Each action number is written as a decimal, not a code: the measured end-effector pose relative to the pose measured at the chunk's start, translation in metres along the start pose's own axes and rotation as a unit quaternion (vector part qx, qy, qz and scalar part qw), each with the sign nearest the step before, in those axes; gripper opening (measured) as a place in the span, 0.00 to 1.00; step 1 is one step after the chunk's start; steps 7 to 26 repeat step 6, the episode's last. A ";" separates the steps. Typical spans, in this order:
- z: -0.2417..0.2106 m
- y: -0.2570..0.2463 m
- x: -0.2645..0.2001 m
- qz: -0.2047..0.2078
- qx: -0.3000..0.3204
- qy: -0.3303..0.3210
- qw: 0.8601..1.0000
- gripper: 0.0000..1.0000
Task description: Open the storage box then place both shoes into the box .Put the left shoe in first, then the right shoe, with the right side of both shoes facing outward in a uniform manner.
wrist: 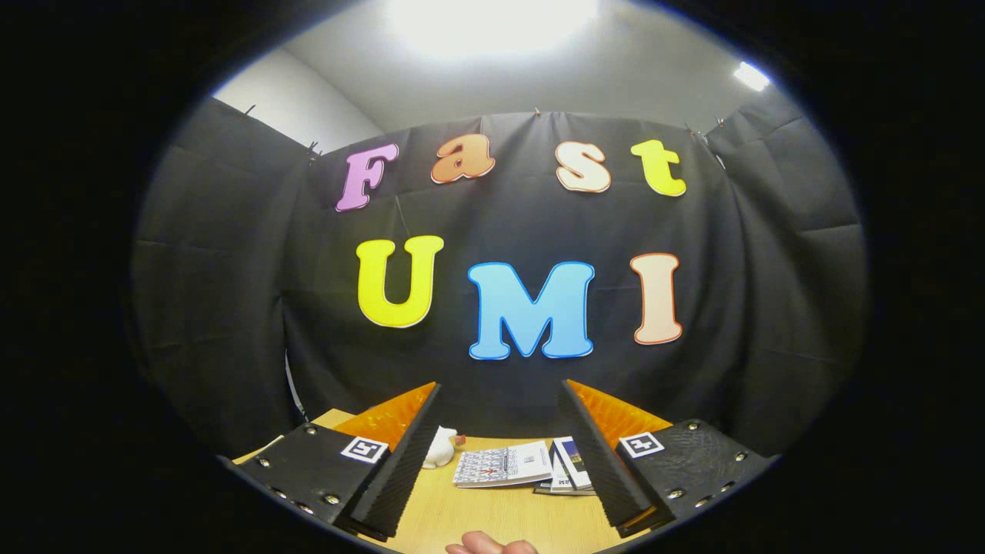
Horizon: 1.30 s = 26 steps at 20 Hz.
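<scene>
Two-finger claw is held up high and points at the black cloth wall of the booth. Its two fingers are spread wide apart, with nothing between them, so the claw is released and grips nothing.

Down low, past the fingers, sits a light wooden table top. On it, in the gap between the fingers, lies a thin white booklet with small print. Just beside it, toward the right finger, rests a small pile of booklets with blue and white covers, partly hidden by that finger. Near the left finger stands a little white toy figure, partly hidden behind that finger, so I cannot tell what it is.

At the very near edge of the table, between the finger bases, a small part of a person's hand peeks up.

Above the cloth wall is a pale ceiling with a big bright light and a smaller bright light off to the side.

Where the storage box and the two shoes are, I cannot tell.
</scene>
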<state>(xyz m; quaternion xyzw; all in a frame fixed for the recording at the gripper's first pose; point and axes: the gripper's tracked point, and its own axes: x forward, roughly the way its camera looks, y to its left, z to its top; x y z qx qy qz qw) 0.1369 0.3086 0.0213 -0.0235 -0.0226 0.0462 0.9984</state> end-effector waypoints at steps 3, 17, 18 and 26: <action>-0.007 -0.001 0.002 -0.001 0.014 0.009 1.000 0.94; -0.015 -0.004 0.006 -0.003 0.029 0.018 0.999 0.94; -0.015 -0.004 0.006 -0.003 0.029 0.018 0.999 0.94; -0.015 -0.004 0.006 -0.003 0.029 0.018 0.999 0.94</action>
